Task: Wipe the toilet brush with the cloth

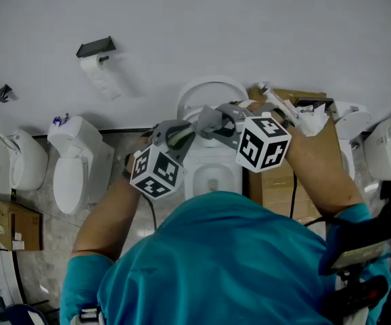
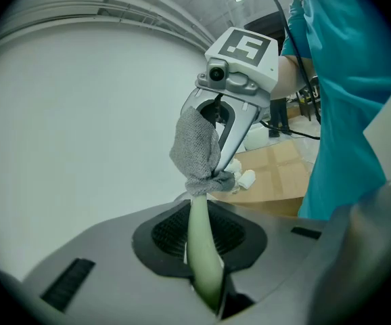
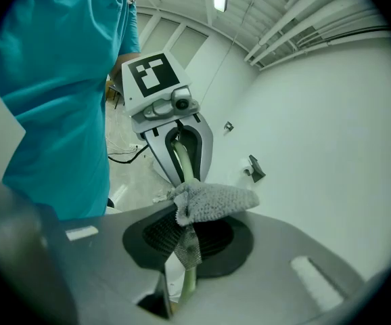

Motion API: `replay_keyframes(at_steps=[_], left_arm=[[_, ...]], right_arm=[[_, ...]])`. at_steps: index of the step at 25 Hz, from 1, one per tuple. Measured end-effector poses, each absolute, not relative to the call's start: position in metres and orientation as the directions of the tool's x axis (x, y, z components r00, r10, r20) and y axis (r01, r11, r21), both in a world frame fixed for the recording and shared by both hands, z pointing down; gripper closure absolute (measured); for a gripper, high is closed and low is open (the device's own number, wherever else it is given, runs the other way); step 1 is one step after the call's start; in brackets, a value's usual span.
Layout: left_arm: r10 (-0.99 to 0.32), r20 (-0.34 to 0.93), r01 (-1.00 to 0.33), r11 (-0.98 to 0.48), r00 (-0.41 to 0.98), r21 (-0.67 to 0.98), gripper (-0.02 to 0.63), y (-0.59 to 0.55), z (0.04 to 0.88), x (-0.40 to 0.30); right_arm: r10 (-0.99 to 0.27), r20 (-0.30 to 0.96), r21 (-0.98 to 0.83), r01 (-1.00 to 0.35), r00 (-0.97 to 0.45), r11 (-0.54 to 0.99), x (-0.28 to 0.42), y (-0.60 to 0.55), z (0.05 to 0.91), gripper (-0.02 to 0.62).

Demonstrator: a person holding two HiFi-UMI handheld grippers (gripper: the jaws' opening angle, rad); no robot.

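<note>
White showroom wall (image 1: 263, 26) is backing the scene, with the person's teal shirt (image 1: 209, 263) filling the near edge. Just beyond it, the left gripper (image 2: 212, 296) is clenching its fingers on the pale green handle of the toilet brush (image 2: 202, 249), raised above a white toilet (image 1: 209, 90). The right gripper (image 3: 175, 293) is facing it, fingers pinching the grey cloth (image 2: 195, 151), which is bunching round that same handle. Farther off, a cardboard box (image 1: 277, 181) is sitting beside the bowl, and a paper roll (image 1: 101, 76) is hanging on the wall.
</note>
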State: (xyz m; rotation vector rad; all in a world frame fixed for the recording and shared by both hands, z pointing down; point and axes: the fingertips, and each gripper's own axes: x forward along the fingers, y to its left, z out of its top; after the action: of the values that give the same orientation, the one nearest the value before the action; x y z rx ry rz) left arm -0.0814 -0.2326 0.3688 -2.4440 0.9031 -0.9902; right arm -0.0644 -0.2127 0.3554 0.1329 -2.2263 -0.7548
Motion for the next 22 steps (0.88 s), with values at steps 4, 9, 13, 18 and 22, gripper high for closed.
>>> replay_keyframes(at_steps=[4, 9, 13, 18, 22], left_arm=[[-0.68, 0.486, -0.434, -0.729, 0.548, -0.53, 0.548, -0.228, 0.367, -0.085], [-0.681, 0.485, -0.443, -0.729, 0.549, -0.521, 0.548, -0.223, 0.367, -0.086], [-0.679, 0.484, -0.448, -0.731, 0.551, -0.515, 0.548, -0.218, 0.366, -0.089], [-0.681, 0.481, -0.46, -0.73, 0.552, -0.505, 0.548, -0.217, 0.363, -0.092], [-0.682, 0.477, -0.468, -0.73, 0.554, -0.499, 0.546, -0.216, 0.361, -0.095]], right_arm=[[-0.341, 0.646, 0.559, 0.118, -0.683, 0.821, -0.054, -0.215, 0.358, 0.558], [-0.358, 0.659, 0.558, 0.11, -0.662, 0.823, -0.041, -0.217, 0.361, 0.558], [-0.368, 0.665, 0.558, 0.104, -0.65, 0.824, -0.035, -0.216, 0.363, 0.558], [-0.378, 0.668, 0.559, 0.097, -0.641, 0.823, -0.03, -0.219, 0.362, 0.558], [-0.392, 0.673, 0.563, 0.092, -0.627, 0.821, -0.024, -0.221, 0.363, 0.558]])
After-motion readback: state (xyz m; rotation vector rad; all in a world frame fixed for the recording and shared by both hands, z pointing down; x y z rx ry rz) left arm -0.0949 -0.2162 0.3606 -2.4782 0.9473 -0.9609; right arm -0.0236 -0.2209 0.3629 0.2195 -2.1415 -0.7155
